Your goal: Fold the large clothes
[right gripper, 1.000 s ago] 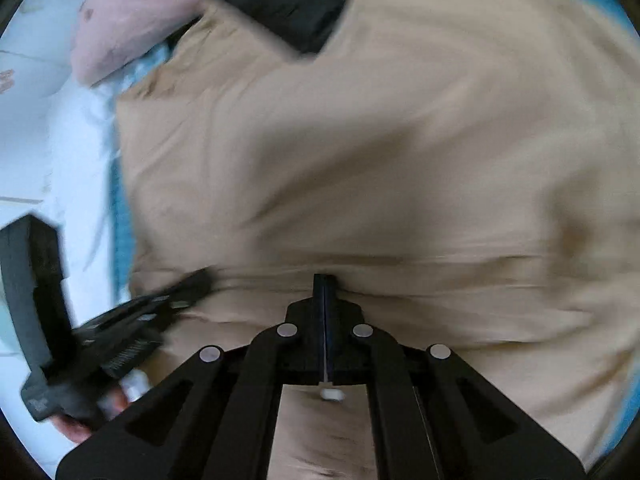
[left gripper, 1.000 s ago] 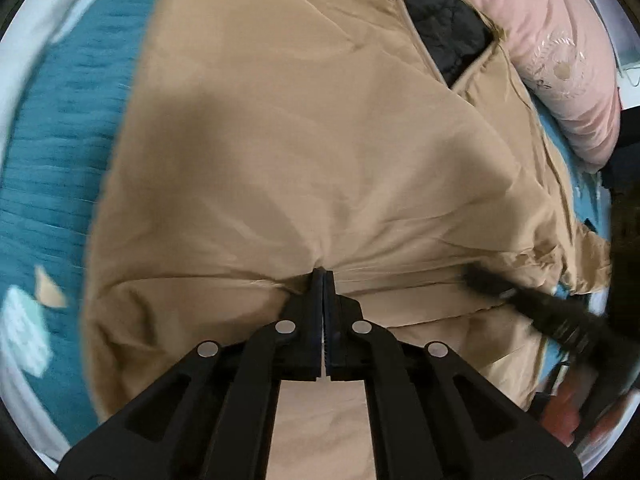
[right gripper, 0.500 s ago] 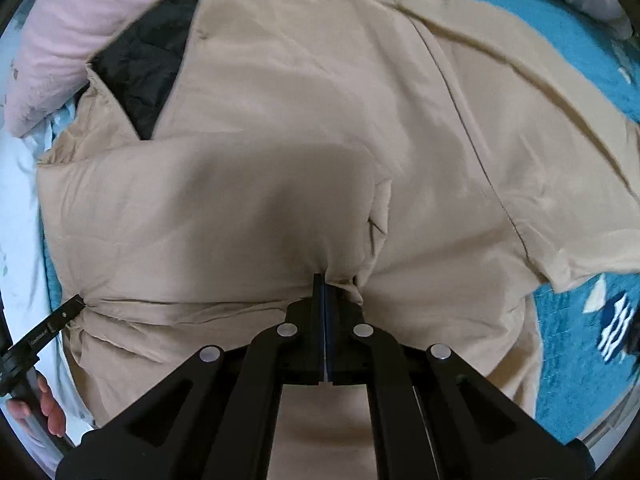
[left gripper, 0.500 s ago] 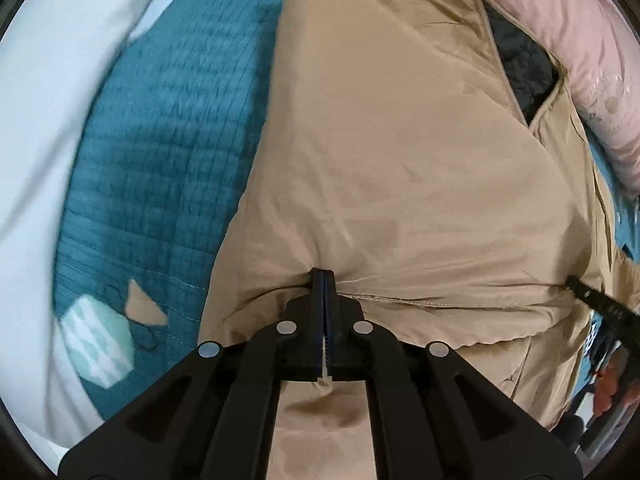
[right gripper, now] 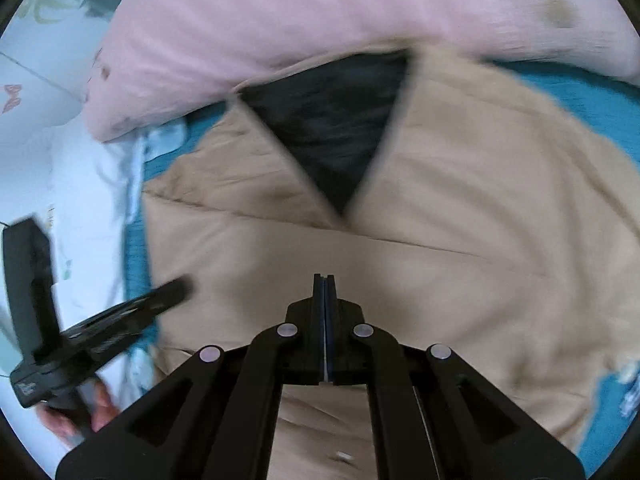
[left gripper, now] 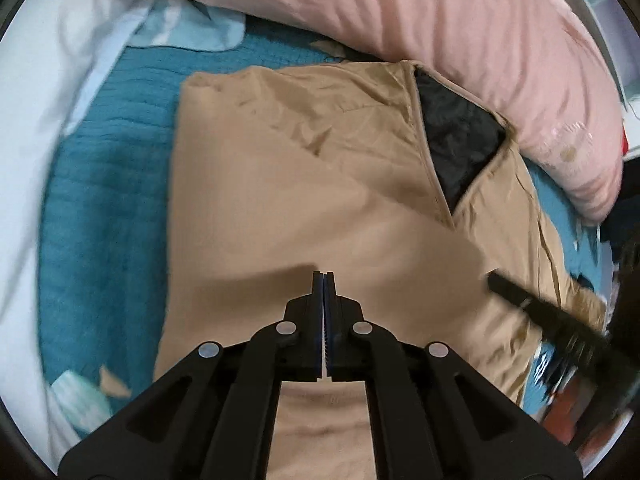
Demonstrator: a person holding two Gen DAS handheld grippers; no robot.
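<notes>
A large tan jacket (left gripper: 304,200) with black lining (left gripper: 456,140) at its open neck lies spread on the bed; it also fills the right wrist view (right gripper: 460,260), lining (right gripper: 336,140) at the top. My left gripper (left gripper: 324,274) is shut with its tips over the jacket's lower part; whether cloth is pinched I cannot tell. My right gripper (right gripper: 324,278) is shut the same way. Each gripper shows in the other's view: the right one (left gripper: 520,296) at the right edge, the left one (right gripper: 132,308) at the left.
A teal quilted bedspread (left gripper: 100,208) lies under the jacket. A pink pillow (left gripper: 460,32) lies along the far side, touching the collar. White bedding (left gripper: 28,140) is at the left. The bed's edge and floor (right gripper: 36,80) lie at the left in the right wrist view.
Both grippers have moved forward over the jacket toward the collar and pillow. The fold they held half a second ago now lies flat; the jacket looks shorter and doubled.
</notes>
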